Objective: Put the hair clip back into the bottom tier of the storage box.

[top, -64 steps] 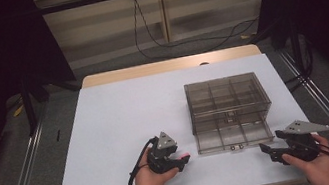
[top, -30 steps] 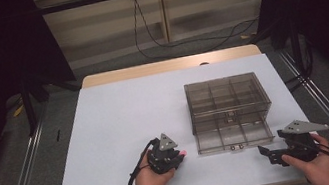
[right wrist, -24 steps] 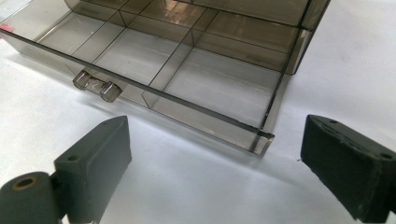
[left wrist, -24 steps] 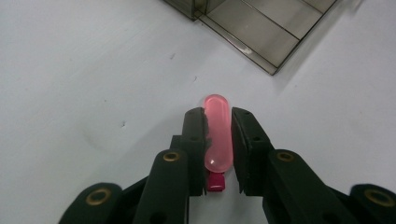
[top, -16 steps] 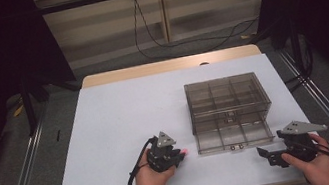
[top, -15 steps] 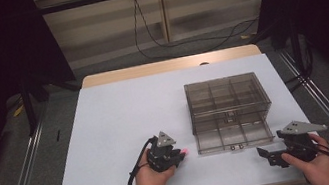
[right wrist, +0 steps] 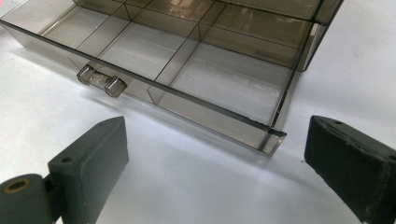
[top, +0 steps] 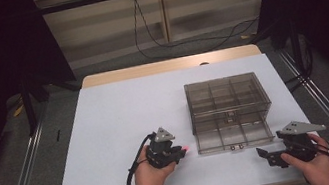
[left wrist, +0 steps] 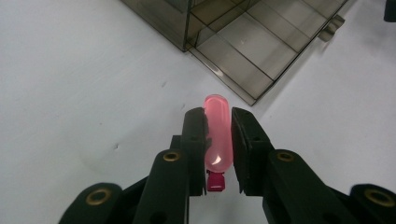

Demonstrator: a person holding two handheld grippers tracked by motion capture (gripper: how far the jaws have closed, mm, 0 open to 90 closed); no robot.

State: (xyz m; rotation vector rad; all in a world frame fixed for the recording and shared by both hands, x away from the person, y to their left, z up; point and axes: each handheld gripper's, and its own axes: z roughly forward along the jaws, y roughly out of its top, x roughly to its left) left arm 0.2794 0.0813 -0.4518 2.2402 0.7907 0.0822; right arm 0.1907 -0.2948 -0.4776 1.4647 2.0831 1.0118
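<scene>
At lower centre my left gripper (left wrist: pixel 218 135) pinches a pink tube (left wrist: pixel 218 135), my right gripper (right wrist: pixel 215 158) gapes empty, and beyond, mid-frame, the smoky drawer (right wrist: pixel 219 84) stands pulled out, whose front rim could snag the tube's tip.

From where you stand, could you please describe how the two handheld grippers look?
Both grippers, left and right, are black, each with two blocky jaws on arms with brass-coloured pivot rings. Each carries a grey three-cornered plate on top, and a black cable trails from each.
</scene>
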